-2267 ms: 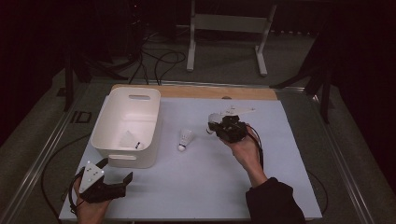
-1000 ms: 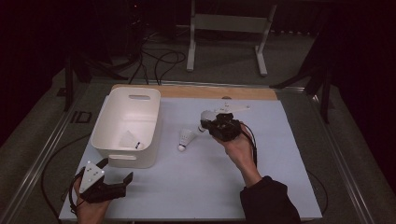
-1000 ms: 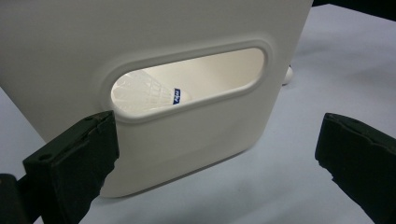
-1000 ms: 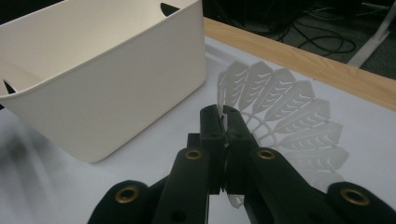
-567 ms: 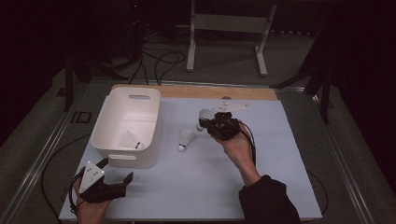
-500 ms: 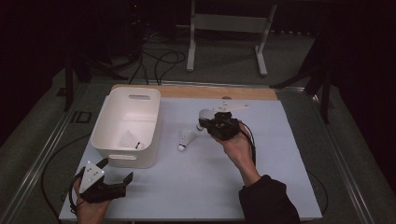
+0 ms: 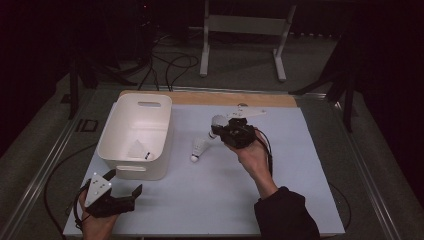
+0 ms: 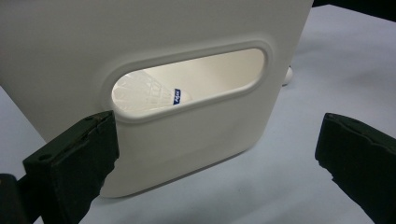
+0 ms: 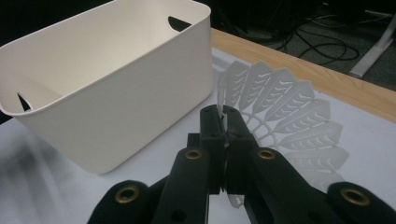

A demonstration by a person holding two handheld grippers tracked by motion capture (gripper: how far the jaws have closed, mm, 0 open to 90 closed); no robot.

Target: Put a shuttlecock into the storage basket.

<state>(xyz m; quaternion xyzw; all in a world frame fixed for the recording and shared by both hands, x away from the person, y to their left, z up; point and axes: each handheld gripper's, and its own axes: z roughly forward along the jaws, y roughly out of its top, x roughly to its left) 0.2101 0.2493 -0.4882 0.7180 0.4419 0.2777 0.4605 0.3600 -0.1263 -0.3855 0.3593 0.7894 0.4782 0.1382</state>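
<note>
**Thin grip on the shuttlecock's skirt is our weak point**

Our right gripper [image 9: 225, 135] has its jaws pressed together on the edge of one shuttlecock [image 9: 285, 116], pinching only a sliver of the feathered skirt, with the rest fanning out beyond and to the right of the jaw tips. We judge this hold fragile: the skirt is light and springy, so a quick swing or a knock against the rim could twist it free or bend the vanes. The white bin [image 9: 107, 88] sits just left of and beyond these jaws; we would need to lift over its near wall, and a low path would catch the skirt on the rim.

A second shuttlecock [image 7: 200, 148] lies on the counter [image 7: 300, 165] below and to the left of the right jaws, between them and the bin, so a dropped one could roll into it. A third shuttlecock [image 8: 149, 93] already lies inside the bin.

Our left gripper [image 7: 112, 200] rests with jaws spread wide, holding nothing, facing the bin's handle slot. Open counter lies to the right of the right jaws.
</note>
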